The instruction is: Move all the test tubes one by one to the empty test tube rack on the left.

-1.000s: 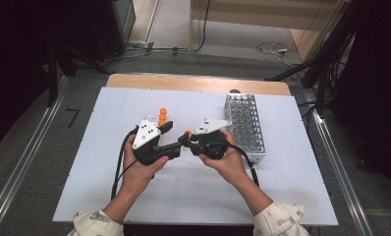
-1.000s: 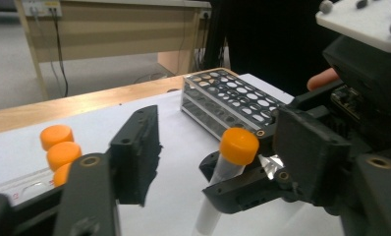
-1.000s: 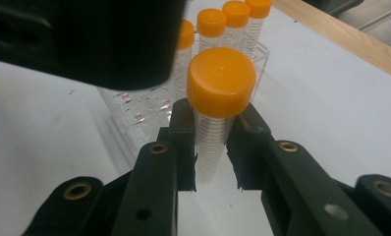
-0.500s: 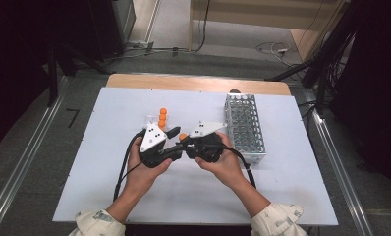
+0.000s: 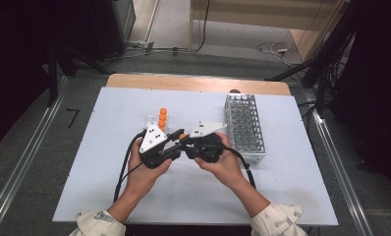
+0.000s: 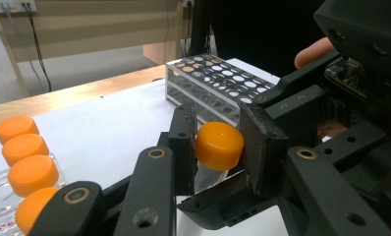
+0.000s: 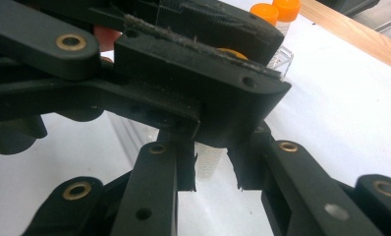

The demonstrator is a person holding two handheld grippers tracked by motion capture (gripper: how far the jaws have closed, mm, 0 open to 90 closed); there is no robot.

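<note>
A clear tube with an orange cap [image 6: 219, 145] is held between both grippers above the middle of the white table [image 5: 105, 196]. My left gripper [image 6: 218, 142] is shut on the cap, one jaw on each side of it. My right gripper [image 7: 210, 169] is shut on the tube's clear threaded body [image 7: 206, 160] from the opposite side. In the high view the two grippers meet nose to nose, left gripper [image 5: 175, 143] and right gripper [image 5: 188, 143], with the cap [image 5: 182, 136] showing between them. The left gripper's jaws hide most of the tube in the right gripper view.
Several more orange-capped tubes [image 5: 162, 118] stand in a row just beyond the left gripper, also seen as caps [image 6: 24, 147]. A perforated metal rack [image 5: 245, 129] lies to the right of the hands. The table's wooden far edge [image 5: 198, 83] runs behind.
Both hands have drifted slightly to the right while staying together. The orange cap now shows between the grippers in the high view.
</note>
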